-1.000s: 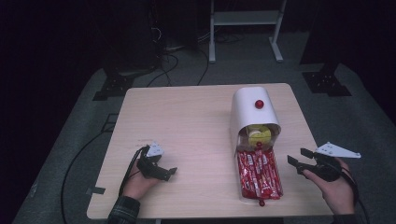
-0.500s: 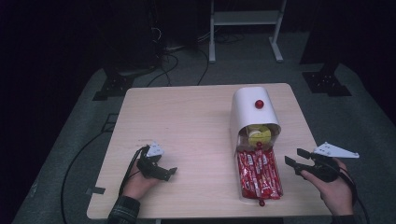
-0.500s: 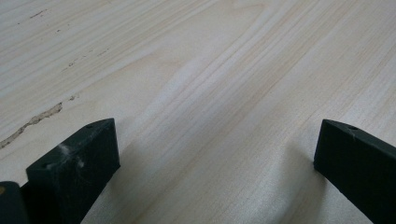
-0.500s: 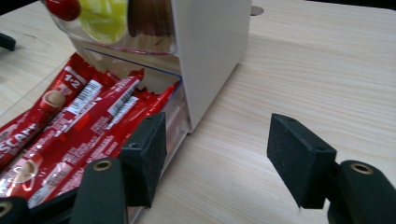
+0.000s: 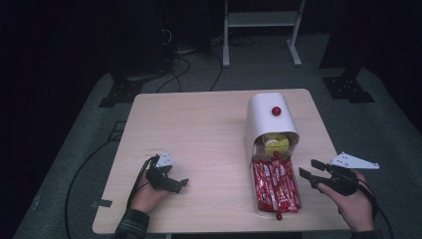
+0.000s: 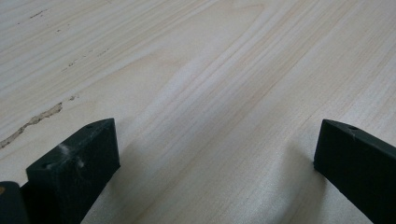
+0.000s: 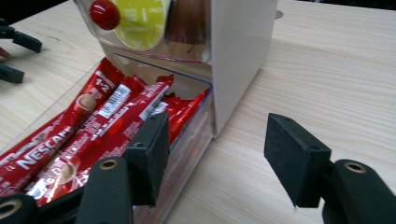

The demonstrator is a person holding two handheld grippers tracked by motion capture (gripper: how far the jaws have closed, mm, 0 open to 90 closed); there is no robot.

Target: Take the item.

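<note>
A white dispenser box [image 5: 263, 112] with a red knob [image 5: 276, 111] lies on the wooden table [image 5: 199, 129]. Its clear drawer [image 5: 256, 199] is pulled out toward me and holds several red Nescafe sachets [image 5: 276, 186] [image 7: 93, 126]. A yellow capsule [image 5: 276, 144] [image 7: 140, 18] sits in the compartment above. My right gripper [image 5: 307, 168] [image 7: 217, 140] hovers just right of the drawer, open; its jaws have just been closing a little, and nothing is gripped between them. My left gripper [image 5: 180, 184] [image 6: 215, 135] rests low at the table's front left, open over bare wood.
The box's white side wall [image 7: 238, 51] stands close ahead of the right jaws. Bare tabletop stretches between the two hands. Beyond the table, cables [image 5: 174, 55] and a metal stand [image 5: 261, 20] sit on the dark floor.
The right gripper has edged slightly left toward the drawer, and its jaws stand a bit narrower. The left hand and gripper have kept still.
</note>
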